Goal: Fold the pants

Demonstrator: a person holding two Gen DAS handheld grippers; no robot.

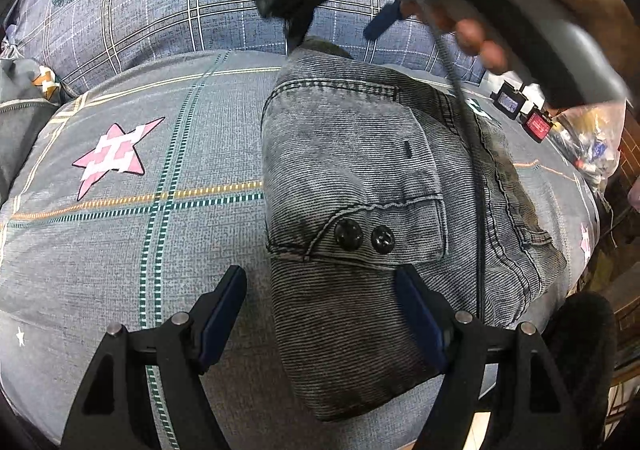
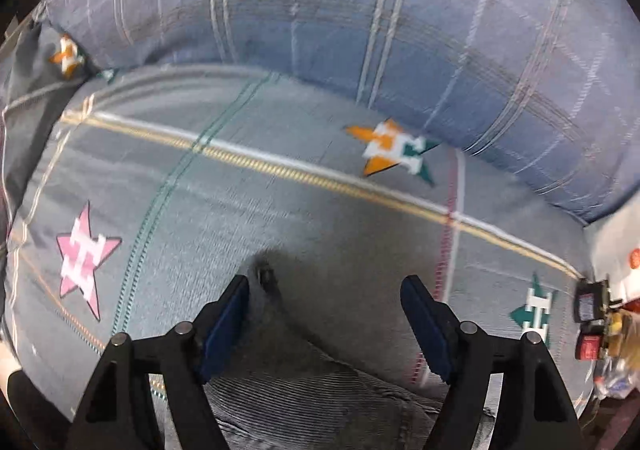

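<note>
The grey denim pants [image 1: 360, 189] lie folded into a compact bundle on the bed, a buttoned pocket flap facing up. My left gripper [image 1: 322, 282] is open and empty, its jaws spread over the bundle's near left edge. The right gripper [image 1: 340, 15] shows in the left wrist view, held by a hand above the far end of the pants, open and empty. In the blurred right wrist view my right gripper [image 2: 325, 292] is open above the top edge of the pants [image 2: 312, 406].
The bed is covered by a grey checked sheet [image 1: 120, 230] with pink, orange and green stars. A blue checked pillow [image 1: 180, 1] lies along the far side. Small black and red devices [image 1: 536, 121] and a plastic bag [image 1: 592, 137] lie at the right edge.
</note>
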